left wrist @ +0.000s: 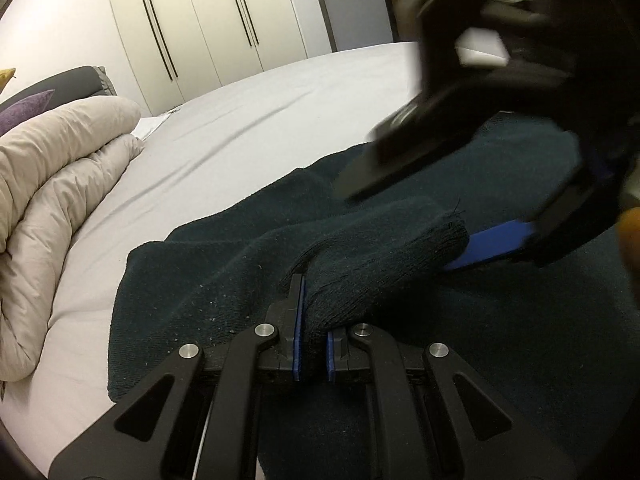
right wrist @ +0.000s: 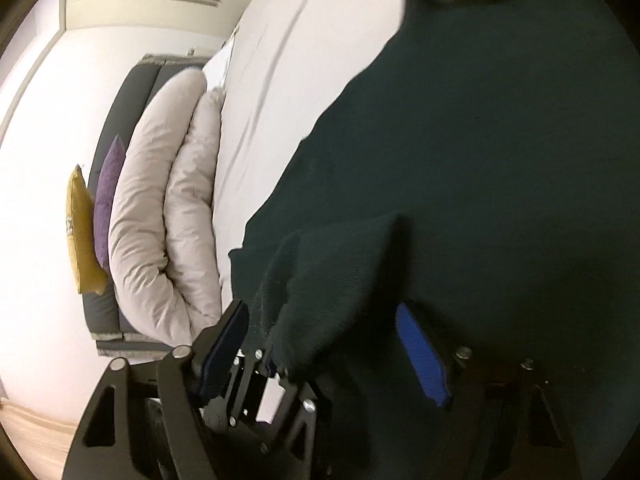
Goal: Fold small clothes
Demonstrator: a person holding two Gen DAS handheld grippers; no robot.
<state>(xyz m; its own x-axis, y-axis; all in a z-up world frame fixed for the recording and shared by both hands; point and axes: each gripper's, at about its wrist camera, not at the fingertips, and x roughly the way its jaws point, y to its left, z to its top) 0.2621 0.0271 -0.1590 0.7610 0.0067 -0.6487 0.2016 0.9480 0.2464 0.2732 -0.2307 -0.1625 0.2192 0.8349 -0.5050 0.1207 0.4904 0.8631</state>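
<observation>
Knit garment (left wrist: 380, 248) pinched, left hand-held gripper (left wrist: 314, 332); no labels.

Matt knit sweater (left wrist: 224, 264) (linty) — smooth bedsheet (left wrist: 248, 128)

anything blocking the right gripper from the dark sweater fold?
Nothing visible. The right gripper is open with the raised fold of the dark green sweater already between its fingers. The left gripper is shut on the same fold, close by.
</observation>
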